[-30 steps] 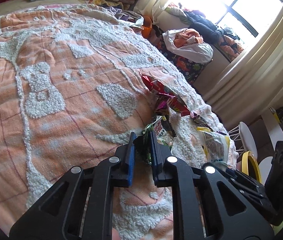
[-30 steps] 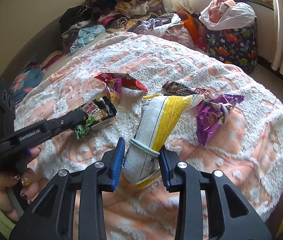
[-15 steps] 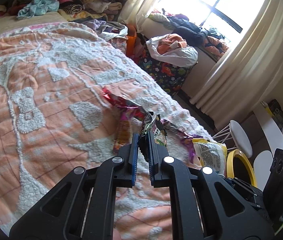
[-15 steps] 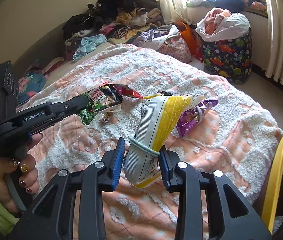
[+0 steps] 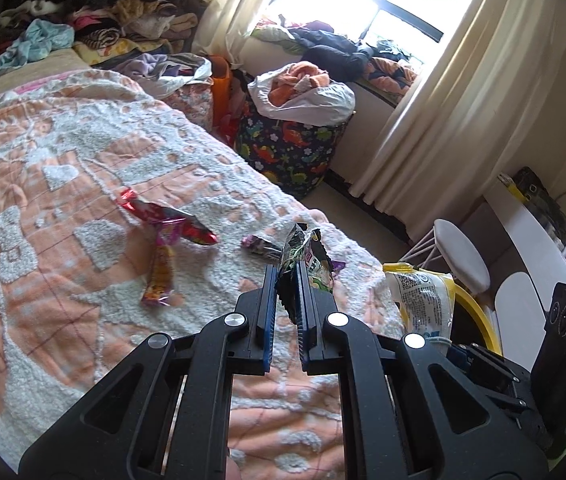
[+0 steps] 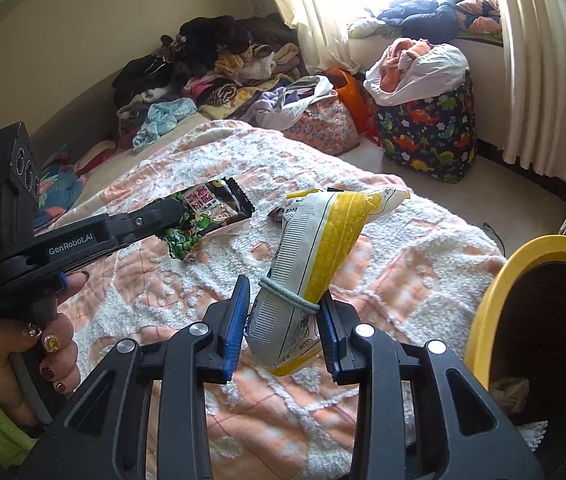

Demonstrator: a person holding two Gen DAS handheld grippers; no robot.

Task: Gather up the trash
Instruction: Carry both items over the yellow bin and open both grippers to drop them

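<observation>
My left gripper point(image 5: 285, 276) is shut on a green and black snack wrapper point(image 5: 307, 258), held above the bed's orange and white blanket point(image 5: 63, 240). In the right wrist view that wrapper point(image 6: 203, 216) hangs from the left gripper point(image 6: 171, 216) at the left. A yellow and white snack bag point(image 6: 315, 256) with a rubber band round it sits clamped in my right gripper point(image 6: 283, 304); the same bag point(image 5: 423, 300) shows at the right of the left wrist view. A red wrapper point(image 5: 167, 220), an orange one point(image 5: 159, 276) and a purple one point(image 5: 261, 245) lie on the blanket.
A yellow-rimmed bin point(image 6: 531, 320) stands by the bed's corner at the right, with some paper inside. A dinosaur-print hamper point(image 6: 427, 132) of laundry stands near the curtains. Clothes are piled at the bed's far end point(image 6: 211, 72). A white stool point(image 5: 459, 256) stands beside the bin.
Both grippers have risen and swung right off the blanket with their wrappers. The yellow bin has come into the right wrist view, and the loose wrappers now lie farther behind.
</observation>
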